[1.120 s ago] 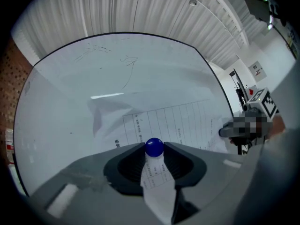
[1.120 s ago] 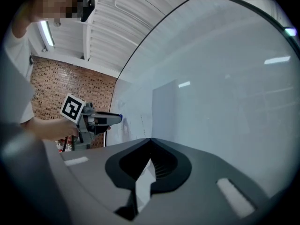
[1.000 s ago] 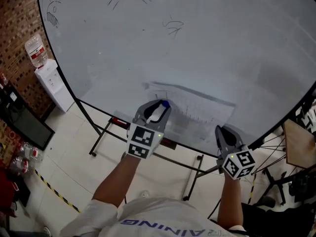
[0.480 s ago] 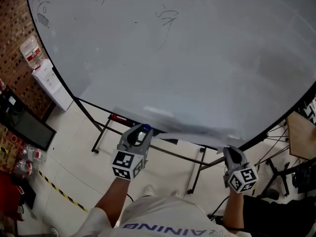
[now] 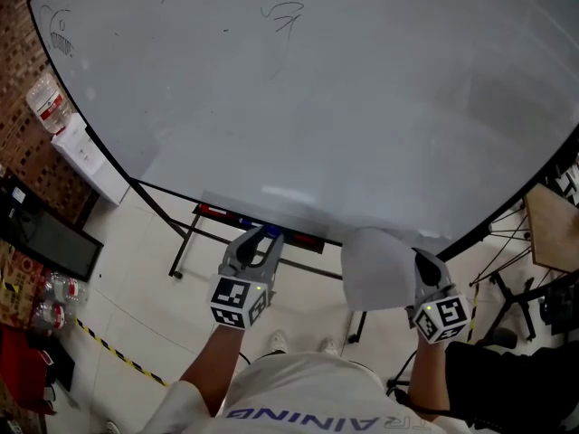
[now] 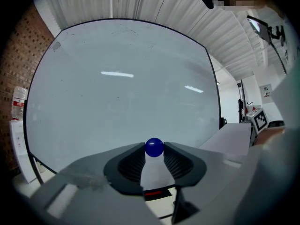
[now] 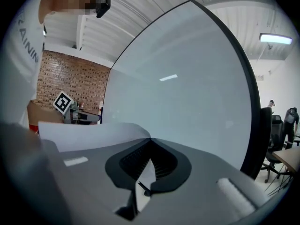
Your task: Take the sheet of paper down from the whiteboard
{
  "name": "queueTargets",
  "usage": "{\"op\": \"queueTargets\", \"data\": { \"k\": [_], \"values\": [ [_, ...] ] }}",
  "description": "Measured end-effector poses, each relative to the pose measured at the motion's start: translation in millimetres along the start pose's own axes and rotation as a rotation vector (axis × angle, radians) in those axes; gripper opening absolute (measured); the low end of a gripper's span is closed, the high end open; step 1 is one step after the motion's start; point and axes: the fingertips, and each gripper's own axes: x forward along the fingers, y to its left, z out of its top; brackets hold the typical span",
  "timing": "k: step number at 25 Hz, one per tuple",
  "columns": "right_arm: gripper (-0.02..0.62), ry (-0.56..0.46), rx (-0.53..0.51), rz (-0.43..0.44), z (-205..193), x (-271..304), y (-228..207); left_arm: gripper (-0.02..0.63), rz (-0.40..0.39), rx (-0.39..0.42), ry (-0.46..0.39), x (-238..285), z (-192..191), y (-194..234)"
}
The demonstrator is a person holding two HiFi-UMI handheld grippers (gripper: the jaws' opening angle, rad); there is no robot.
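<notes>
In the head view, the sheet of paper (image 5: 378, 268) is off the whiteboard (image 5: 344, 107), just below its bottom edge, beside the right gripper (image 5: 422, 260). In the left gripper view, the left gripper (image 6: 154, 150) has its jaws clasped on a blue round magnet (image 6: 154, 146). In the right gripper view, the jaws are clenched on the paper's edge.

Brick wall (image 5: 11, 70), pale tiled floor (image 5: 127, 278), perhaps a water dispenser (image 5: 86, 156) beside it.

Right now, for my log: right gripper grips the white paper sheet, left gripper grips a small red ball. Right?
No: the small ball in the left gripper is blue, not red, per the left gripper view; the rest stands.
</notes>
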Motion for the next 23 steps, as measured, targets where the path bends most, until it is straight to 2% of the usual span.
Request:
{"op": "queueTargets", "data": {
  "k": [23],
  "values": [
    [0.008, 0.017, 0.013, 0.033, -3, 3, 2, 0.132, 0.009, -0.02, 0.019, -1, -9, 1]
  ]
}}
